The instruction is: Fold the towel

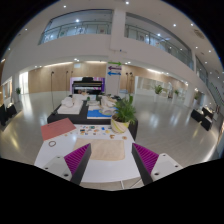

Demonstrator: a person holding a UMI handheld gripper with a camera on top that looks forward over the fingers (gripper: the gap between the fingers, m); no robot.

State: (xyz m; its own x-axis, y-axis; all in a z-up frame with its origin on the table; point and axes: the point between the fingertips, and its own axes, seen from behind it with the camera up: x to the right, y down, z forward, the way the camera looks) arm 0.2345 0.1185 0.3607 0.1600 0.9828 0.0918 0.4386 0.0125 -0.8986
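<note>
A beige towel (108, 150) lies flat on the white table (110, 172), just ahead of and between my fingers. My gripper (112, 160) is open and empty, held above the table's near part. The left magenta pad (77, 157) and the right magenta pad (146, 157) stand wide apart at either side of the towel's near edge. I cannot tell whether the fingers touch the table.
A red mat (58, 128) lies on the table at the far left. A potted plant (123, 113) stands at the far right, with small colourful items (97, 126) beside it. White sofas (85, 102) stand beyond in a large hall.
</note>
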